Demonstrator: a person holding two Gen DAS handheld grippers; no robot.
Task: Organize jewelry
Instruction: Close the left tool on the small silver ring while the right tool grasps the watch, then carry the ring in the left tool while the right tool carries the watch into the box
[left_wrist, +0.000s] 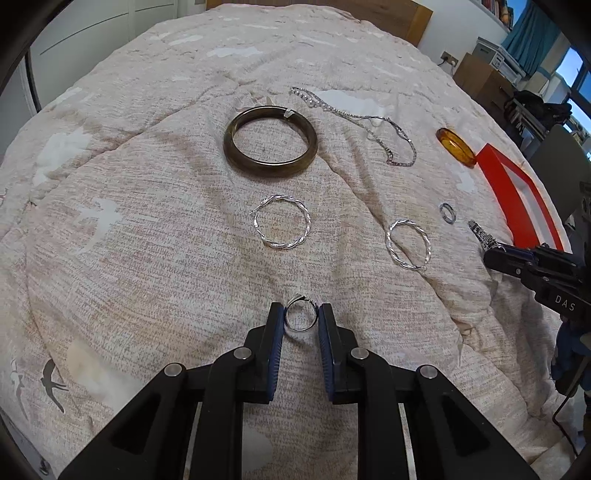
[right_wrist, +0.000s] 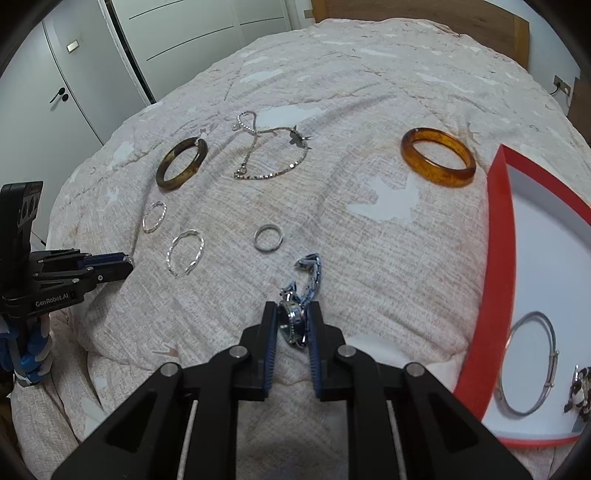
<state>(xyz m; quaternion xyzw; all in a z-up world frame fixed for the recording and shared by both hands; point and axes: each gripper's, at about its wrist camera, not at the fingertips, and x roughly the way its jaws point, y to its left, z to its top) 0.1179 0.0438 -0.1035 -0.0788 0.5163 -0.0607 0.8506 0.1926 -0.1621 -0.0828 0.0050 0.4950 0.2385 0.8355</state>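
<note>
Jewelry lies on a beige quilt. My left gripper (left_wrist: 301, 319) is shut on a small silver ring (left_wrist: 300, 316), its jaws touching both sides. My right gripper (right_wrist: 292, 323) is shut on a silver watch (right_wrist: 295, 319) whose band (right_wrist: 312, 271) trails forward on the quilt. A red-rimmed white tray (right_wrist: 498, 229) sits at the right, holding a thin silver bangle (right_wrist: 528, 363). Loose on the quilt are a dark green bangle (left_wrist: 270, 146), an amber bangle (right_wrist: 437, 157), two twisted silver hoops (left_wrist: 280, 228) (left_wrist: 408, 243), a plain silver ring (right_wrist: 268, 238) and a silver chain (left_wrist: 369, 122).
A wooden headboard (right_wrist: 424, 14) stands at the bed's far end. White wardrobe doors (right_wrist: 92, 55) are at the left. The right gripper also shows at the right edge of the left wrist view (left_wrist: 495, 254). Boxes and shelves (left_wrist: 491, 70) stand beyond the bed.
</note>
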